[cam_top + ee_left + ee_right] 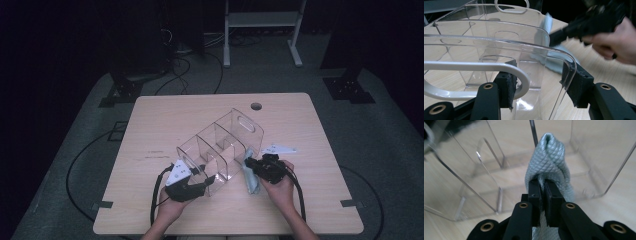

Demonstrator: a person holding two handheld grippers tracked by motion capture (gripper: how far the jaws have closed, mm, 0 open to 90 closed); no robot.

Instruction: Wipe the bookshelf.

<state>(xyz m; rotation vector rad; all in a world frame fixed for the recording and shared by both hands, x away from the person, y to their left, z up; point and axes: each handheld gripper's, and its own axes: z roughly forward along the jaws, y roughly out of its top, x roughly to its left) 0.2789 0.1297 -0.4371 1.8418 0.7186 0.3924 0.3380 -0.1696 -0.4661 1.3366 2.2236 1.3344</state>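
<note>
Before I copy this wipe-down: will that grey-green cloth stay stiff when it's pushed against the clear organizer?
Probably floppy: the cloth folds and bulges above the right tongs pinching it. It looks light. Its quilted weave likely resists slipping. The clear organizer seems rigid.

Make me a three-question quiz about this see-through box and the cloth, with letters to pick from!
1. Where is the cloth?
A. inside the clear box
B. outside, by the box's right side
C. on the floor

2. What colour is the cloth?
A. red
B. yellow
C. pale blue-grey

3. What is the right gripper doing?
A. pinching the cloth
B. lying open on the table
C. holding the box's handle

Answers:
1 B: the high view shows it just outside the clear box.
2 C: the right gripper view shows pale blue-grey quilted fabric.
3 A: its fingers press together on the cloth, while the left gripper clamps the box's end wall.
</note>
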